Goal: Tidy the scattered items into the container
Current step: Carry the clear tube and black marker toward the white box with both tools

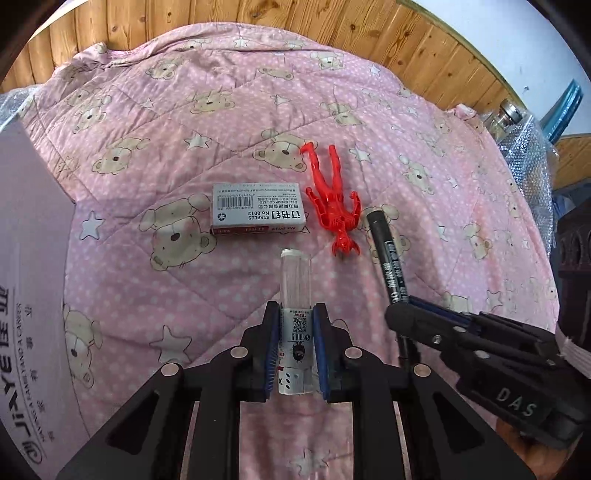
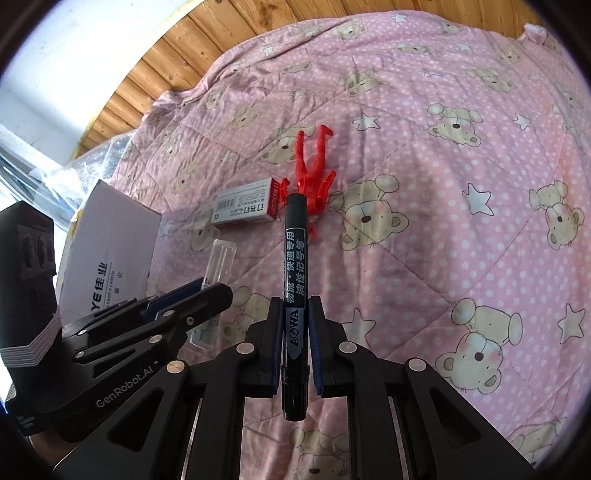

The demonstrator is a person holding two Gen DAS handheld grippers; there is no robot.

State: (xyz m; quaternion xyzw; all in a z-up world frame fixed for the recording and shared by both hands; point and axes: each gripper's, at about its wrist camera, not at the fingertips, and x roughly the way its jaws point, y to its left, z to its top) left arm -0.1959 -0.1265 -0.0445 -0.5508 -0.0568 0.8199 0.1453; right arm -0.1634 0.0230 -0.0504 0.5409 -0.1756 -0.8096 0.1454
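My left gripper (image 1: 294,314) is shut on a clear glue bottle (image 1: 294,280) with a white label, its tip pointing away from me. My right gripper (image 2: 295,306) is shut on a black marker (image 2: 294,258), which sticks forward over the quilt. Both show in each other's view: the right gripper (image 1: 400,310) with the marker (image 1: 388,254) at lower right, the left gripper (image 2: 218,291) with the glue bottle (image 2: 221,262) at left. A staples box (image 1: 258,213) and a red toy figure (image 1: 334,201) lie on the quilt ahead. The white cardboard box (image 1: 29,288) stands at the left.
A pink teddy-bear quilt (image 1: 207,122) covers the whole surface. Wooden panelling (image 1: 258,18) runs behind it. Bubble wrap and a metal-capped jar (image 1: 511,114) sit at the far right edge. The white box (image 2: 110,251) is left of the staples box (image 2: 245,206) and red figure (image 2: 312,173).
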